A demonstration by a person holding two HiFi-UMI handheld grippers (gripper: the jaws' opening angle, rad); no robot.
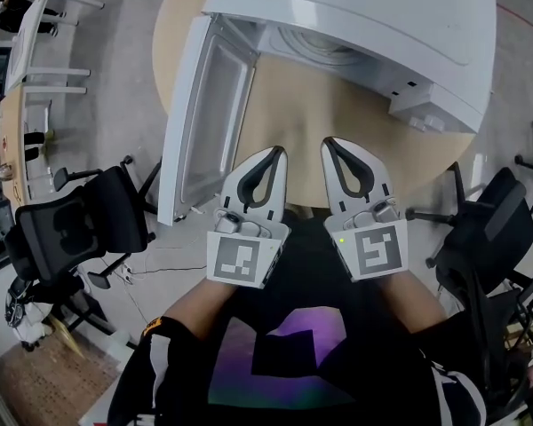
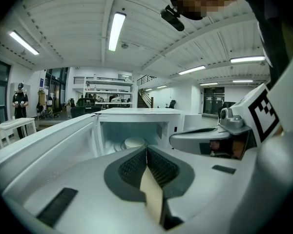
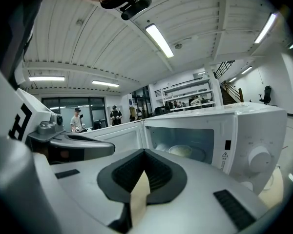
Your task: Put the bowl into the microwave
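Far left: microwave door point(image 1: 209, 114) swung wide past the round table point(image 1: 338, 122) edge, liable to be clipped by a careless sweep. Next, left gripper point(image 1: 274, 153), jaws pressed together on nothing. Right gripper point(image 1: 332, 145) likewise closed and empty. Bowl point(image 3: 181, 151) already inside the microwave point(image 1: 364, 34) (pale, low in the cavity). Likeliest slip: shoving the door hard and jolting the oven.

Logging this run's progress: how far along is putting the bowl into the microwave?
Done: the bowl sits inside the microwave. In hand: nothing; the left gripper and right gripper are both shut and empty, side by side before the opening. Left: likely only closing the door, which stands open, if that is wanted.
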